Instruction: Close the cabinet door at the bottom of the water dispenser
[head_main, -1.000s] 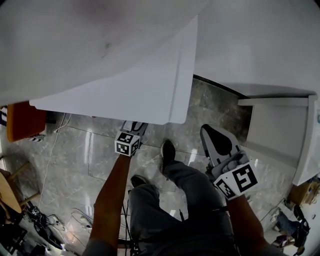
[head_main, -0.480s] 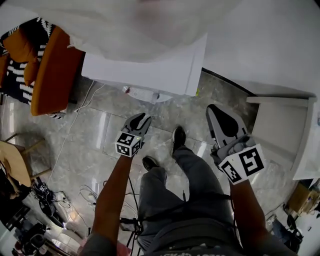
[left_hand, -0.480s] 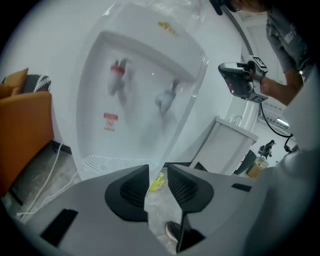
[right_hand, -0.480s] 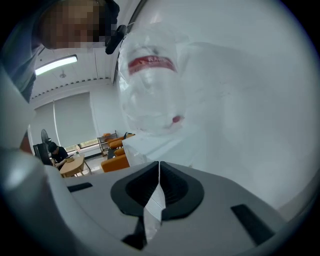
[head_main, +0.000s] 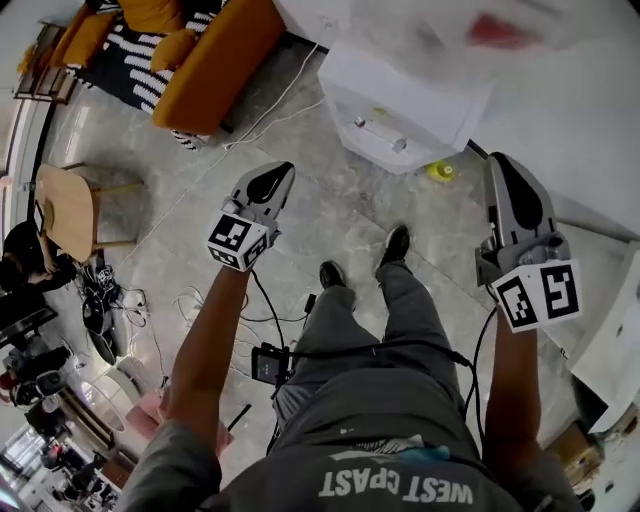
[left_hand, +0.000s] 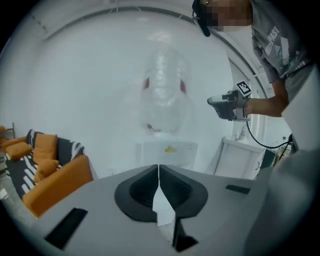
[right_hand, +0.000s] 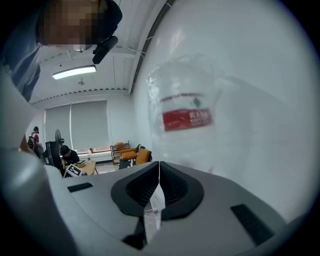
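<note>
The white water dispenser (head_main: 400, 95) stands at the top of the head view, its bottle with a red label (head_main: 492, 30) blurred above it. In the hazy left gripper view the bottle (left_hand: 164, 95) sits over the lower cabinet door (left_hand: 167, 154), which looks flat against the body. The right gripper view shows the same bottle (right_hand: 187, 119) close by. My left gripper (head_main: 281, 172) is raised well back from the dispenser, shut with nothing in it. My right gripper (head_main: 500, 160) is raised beside the dispenser, also shut and empty. Both pairs of jaws meet in their own views.
An orange sofa (head_main: 200, 60) stands at the upper left and a wooden table (head_main: 65, 205) at the left. Cables (head_main: 275, 345) lie on the tiled floor by my feet. A small yellow object (head_main: 440, 170) lies near the dispenser's base. A white cabinet (head_main: 612, 335) is at the right.
The view has pulled up and back from the dispenser. Both grippers have risen. The left jaws, open before, are now shut. The large white door panel no longer fills the top.
</note>
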